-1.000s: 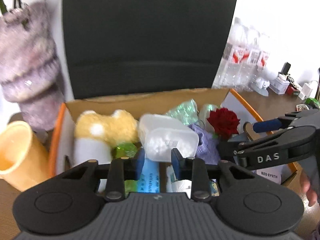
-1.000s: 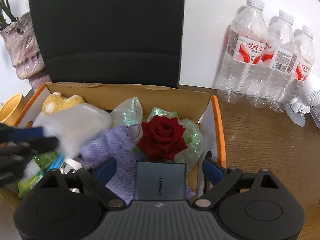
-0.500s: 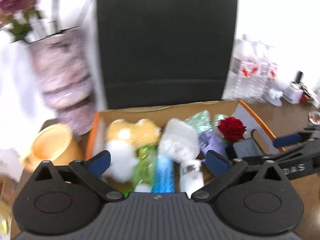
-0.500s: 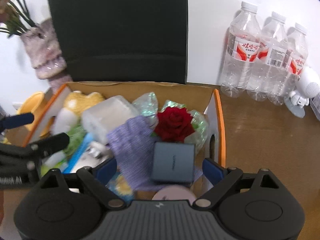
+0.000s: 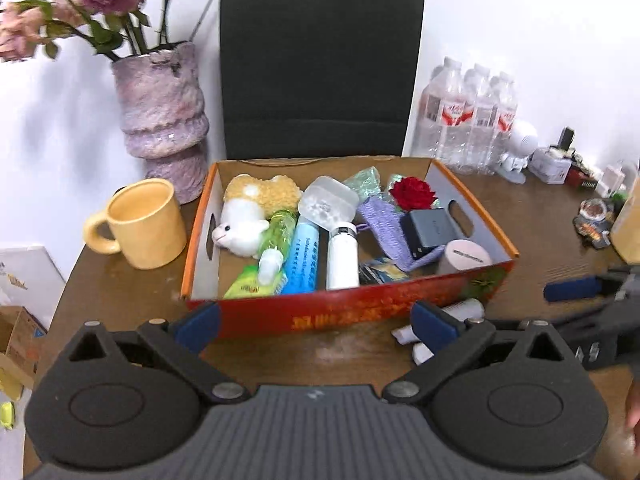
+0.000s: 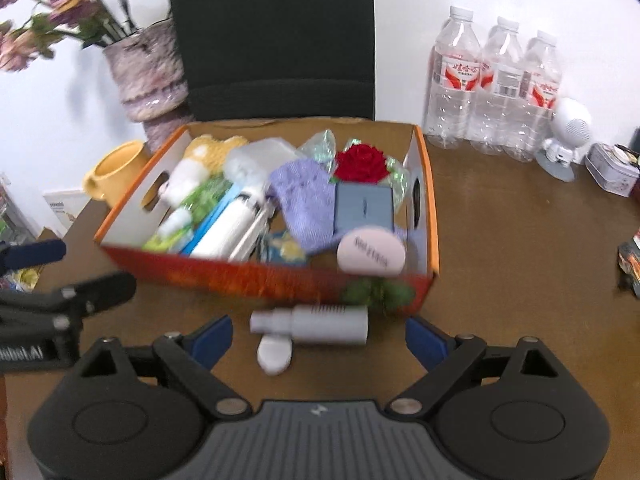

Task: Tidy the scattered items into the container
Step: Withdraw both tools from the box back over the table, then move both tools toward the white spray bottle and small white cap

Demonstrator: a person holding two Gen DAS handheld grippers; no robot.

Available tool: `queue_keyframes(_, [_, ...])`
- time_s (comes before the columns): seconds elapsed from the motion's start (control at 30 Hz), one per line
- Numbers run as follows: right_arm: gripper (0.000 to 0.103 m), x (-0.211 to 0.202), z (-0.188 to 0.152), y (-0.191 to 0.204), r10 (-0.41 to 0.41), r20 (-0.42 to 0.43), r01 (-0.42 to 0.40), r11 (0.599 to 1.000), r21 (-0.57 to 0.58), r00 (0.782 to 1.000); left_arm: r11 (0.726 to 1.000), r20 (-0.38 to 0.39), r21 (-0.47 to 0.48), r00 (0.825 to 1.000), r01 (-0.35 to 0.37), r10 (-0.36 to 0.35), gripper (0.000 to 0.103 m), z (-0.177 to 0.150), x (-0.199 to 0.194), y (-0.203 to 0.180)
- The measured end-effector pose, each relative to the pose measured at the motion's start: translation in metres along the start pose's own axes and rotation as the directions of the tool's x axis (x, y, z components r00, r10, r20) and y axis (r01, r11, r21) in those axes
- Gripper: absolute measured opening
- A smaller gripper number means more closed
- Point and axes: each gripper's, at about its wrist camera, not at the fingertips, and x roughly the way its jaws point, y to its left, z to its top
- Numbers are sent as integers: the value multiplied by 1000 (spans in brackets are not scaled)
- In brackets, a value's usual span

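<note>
The cardboard box (image 5: 472,200) with an orange rim and red front holds a plush toy (image 5: 256,208), a clear plastic tub (image 5: 328,206), a blue tube (image 5: 302,256), a white bottle (image 5: 342,256), a purple cloth (image 5: 384,224), a red rose (image 5: 412,194), a grey case (image 6: 362,208) and a pink compact (image 6: 370,254). A white spray bottle (image 6: 316,324) and its cap (image 6: 274,354) lie on the table in front of the box. My left gripper (image 5: 316,326) stands open and empty before the box. My right gripper (image 6: 318,342) is open and empty, just short of the spray bottle.
A yellow mug (image 5: 146,224) and a purple vase (image 5: 162,108) of flowers stand left of the box. A black chair back (image 5: 320,68) rises behind it. Water bottles (image 6: 496,88) and small desk items (image 6: 564,136) crowd the back right. Brown table (image 6: 520,260) lies bare right of the box.
My left gripper opened and left the clear tub in the box. The grey case left my right gripper and lies in the box. Both grippers drew back to the table in front.
</note>
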Motion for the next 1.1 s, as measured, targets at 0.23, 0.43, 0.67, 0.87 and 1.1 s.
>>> queue_keyframes(0.23, [93,-47,-63,4,18,122,-25,998,57,992,996,79,-93,997,-4,11,103,-52,-50,-2])
queue_keyframes(0.43, [94,-55,-125,7,3,205,-8,1000,23,979,995,123,-77,990,-59,68,103,-133,-57,-19])
queue_keyframes(0.67, [94,-45,-179,6,-60,254,55,998,25,965,987,65,-155,997,-42,52,103,-177,-42,-22])
queue_keyframes(0.87, [102,-31,-192,0,-25,238,12,998,59,971,992,116,-106,990,-72,85,103,-185,-40,-26])
queue_keyframes(1.1, [103,-19,-198,2,-64,234,51,997,58,970,994,64,-71,994,-87,92,103,-189,-31,-29])
